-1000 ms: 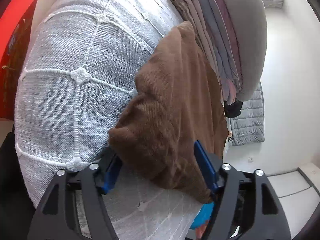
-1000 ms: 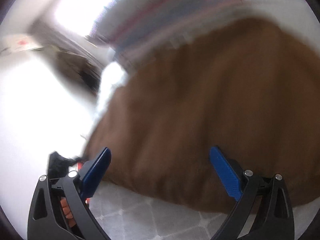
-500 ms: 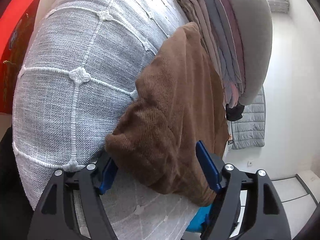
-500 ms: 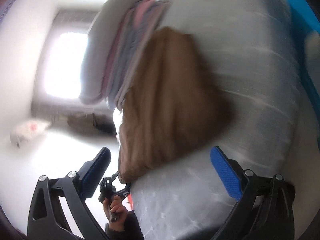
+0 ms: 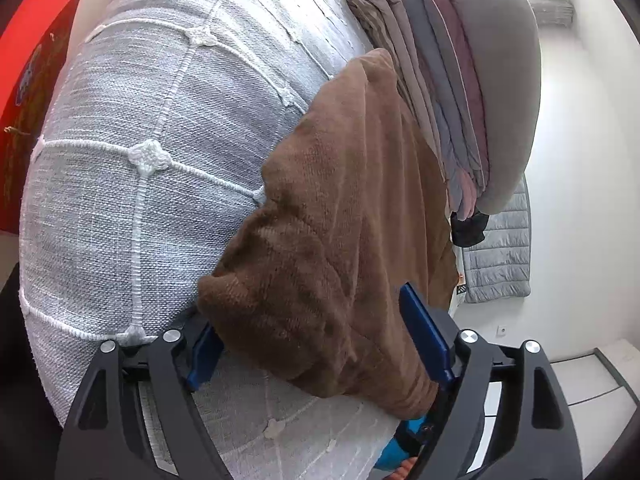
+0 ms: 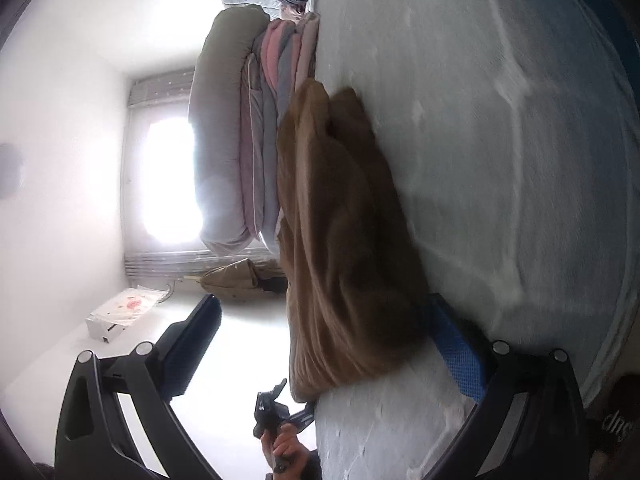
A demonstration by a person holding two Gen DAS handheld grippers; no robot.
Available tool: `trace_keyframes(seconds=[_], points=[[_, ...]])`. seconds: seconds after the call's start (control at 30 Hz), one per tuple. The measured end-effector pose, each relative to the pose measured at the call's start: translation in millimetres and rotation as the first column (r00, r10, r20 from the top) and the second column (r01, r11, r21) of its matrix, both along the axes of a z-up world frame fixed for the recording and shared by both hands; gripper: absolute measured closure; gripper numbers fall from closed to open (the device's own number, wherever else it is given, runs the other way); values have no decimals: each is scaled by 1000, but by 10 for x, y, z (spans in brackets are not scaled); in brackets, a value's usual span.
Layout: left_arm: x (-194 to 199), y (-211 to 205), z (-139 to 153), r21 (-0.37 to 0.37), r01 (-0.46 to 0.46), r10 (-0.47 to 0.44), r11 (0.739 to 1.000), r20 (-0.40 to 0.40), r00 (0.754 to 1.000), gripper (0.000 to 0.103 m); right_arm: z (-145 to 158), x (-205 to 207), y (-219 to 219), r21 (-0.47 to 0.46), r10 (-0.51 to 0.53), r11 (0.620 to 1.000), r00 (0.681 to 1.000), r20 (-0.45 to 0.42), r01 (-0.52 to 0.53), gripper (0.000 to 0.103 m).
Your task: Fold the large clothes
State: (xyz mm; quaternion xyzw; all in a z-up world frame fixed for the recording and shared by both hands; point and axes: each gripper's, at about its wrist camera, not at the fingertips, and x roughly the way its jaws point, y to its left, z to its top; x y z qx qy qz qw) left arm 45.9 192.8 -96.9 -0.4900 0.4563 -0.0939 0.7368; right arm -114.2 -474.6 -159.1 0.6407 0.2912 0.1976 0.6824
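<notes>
Two grippers: both mine, one in each hand, both at the near end of the brown garment [image 5: 340,240].
Left gripper [image 5: 316,344]: jaws spread, a blue pad on each side of the garment's bunched end; whether either pad presses the cloth I cannot tell, and nothing is clamped.
Right gripper [image 6: 320,332]: jaws wide apart, gripping nothing; the garment's near end lies between my fingers, the right pad just beside its edge, the left pad well off it over the floor.
Garment: folded into a thick brown bundle, lying on the bed [image 5: 132,152] near its edge, the far end touching the stack [image 5: 460,92].
Bed: grey woven cover with white stitched lines.
Stack: folded grey, pink and dark clothes piled past the garment, by the bed's edge.
Jacket [image 5: 500,256]: grey quilted, beyond the stack.
Window [image 6: 170,180]: bright, on the far wall.
</notes>
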Motion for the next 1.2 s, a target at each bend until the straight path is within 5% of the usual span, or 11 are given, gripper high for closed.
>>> trace_keyframes(seconds=[0.1, 0.3, 0.47, 0.53, 0.63, 0.67, 0.7, 0.8, 0.93, 1.2], points=[[8, -10, 9, 2, -6, 6, 1000, -1, 1000, 22, 93, 137, 110, -141, 60, 988, 996, -68, -69, 5], [38, -29, 19, 6, -5, 5, 1000, -2, 1000, 20, 187, 424, 213, -278, 104, 948, 975, -197, -158, 5], [53, -37, 24, 7, -2, 2, 1000, -1, 1000, 20, 292, 509, 319, -386, 100, 906, 974, -203, -173, 12], [65, -31, 21, 3, -2, 2, 1000, -1, 1000, 20, 232, 427, 242, -381, 53, 915, 975, -218, -135, 73], [68, -38, 15, 14, 1, -1, 1000, 2, 1000, 20, 144, 332, 247, -348, 45, 931, 980, -192, -111, 74], [64, -41, 23, 29, 0, 0, 1000, 6, 1000, 32, 161, 317, 251, -345, 38, 933, 982, -185, -102, 74], [67, -50, 35, 79, 9, -9, 997, 3, 1000, 60, 198, 305, 261, -343, 30, 935, 985, -171, -88, 75], [78, -53, 92, 111, 32, -37, 993, 36, 999, 79, 358, 316, 249, -304, 26, 951, 994, -108, -58, 76], [35, -188, 519, 245, 47, -91, 968, 171, 981, 83, 576, 282, 346, -249, 52, 967, 998, -32, -58, 76], [-34, -76, 1140, 162, 75, -116, 984, 260, 959, 86, 1061, 62, 603, -205, 116, 974, 991, 65, -100, 77]])
